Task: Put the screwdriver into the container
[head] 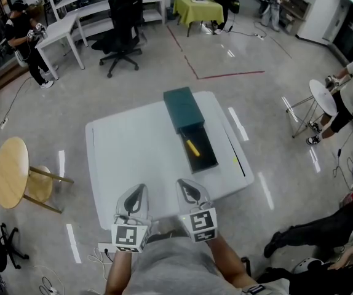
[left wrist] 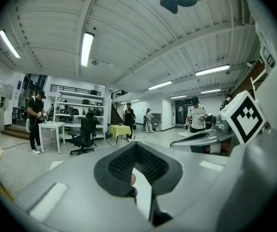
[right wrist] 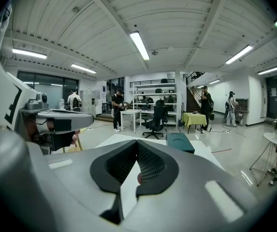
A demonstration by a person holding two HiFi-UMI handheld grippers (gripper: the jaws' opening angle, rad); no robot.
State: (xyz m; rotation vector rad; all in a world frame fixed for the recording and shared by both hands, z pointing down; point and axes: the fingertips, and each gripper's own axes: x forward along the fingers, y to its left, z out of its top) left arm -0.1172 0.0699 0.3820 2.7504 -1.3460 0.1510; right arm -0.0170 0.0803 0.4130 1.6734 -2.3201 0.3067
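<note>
1. smooth white table [head: 133,158], flat slab with rounded corners, on a glossy grey floor.
2. container [head: 182,106] toward the far side of the table: a boxy, dark teal body with squared edges and a matte top, and a darker, shallow tray pulled out toward the person.
3. screwdriver [head: 192,147] lying inside that open tray, resting on its floor; a short, rounded yellow handle, with the shaft too dark to make out against the tray.
4. left gripper [head: 137,191] over the near edge of the table, well apart from the container; grey, smooth, shell-like jaws tapering to a point.
5. in the left gripper [left wrist: 136,146] view, black ribbed pads [left wrist: 121,166] pressed together at the tip, nothing pinched between them.
6. right gripper [head: 186,186] just beside the left one, the same tapered grey shape, also well short of the tray.
7. in the right gripper [right wrist: 137,144] view, the dark grooved pads likewise closed on each other and empty, with the teal container [right wrist: 179,141] ahead on the table.
8. behind each pair of jaws, a marker cube [head: 130,237] with black-and-white square patterns.
9. off to the left on the floor, a round wooden stool [head: 10,171] with a pale, flat seat.
</note>
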